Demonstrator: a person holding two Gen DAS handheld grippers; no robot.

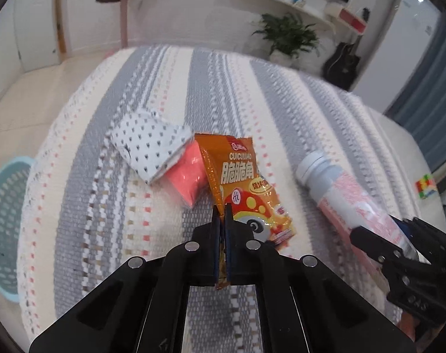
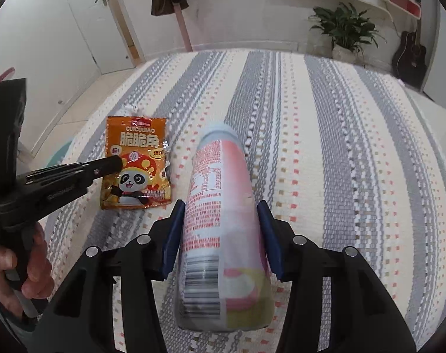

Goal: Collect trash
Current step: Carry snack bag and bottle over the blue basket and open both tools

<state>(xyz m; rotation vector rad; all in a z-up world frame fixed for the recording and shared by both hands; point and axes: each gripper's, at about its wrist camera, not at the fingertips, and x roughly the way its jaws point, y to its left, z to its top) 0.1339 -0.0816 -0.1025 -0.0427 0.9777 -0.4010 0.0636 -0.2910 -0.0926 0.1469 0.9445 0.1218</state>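
My left gripper is shut on the edge of an orange snack packet, which is held just above the striped cloth. The packet also shows in the right wrist view, with the left gripper pinching its left side. My right gripper is closed around a pink-and-white plastic bottle, its blue pads pressing both sides. The bottle and right gripper show at the right of the left wrist view. A white dotted pack with pink contents lies behind the packet.
A striped grey, white and cream cloth covers the round surface. A teal perforated basket stands on the floor at the left. A potted plant, a guitar and a coat stand are at the back.
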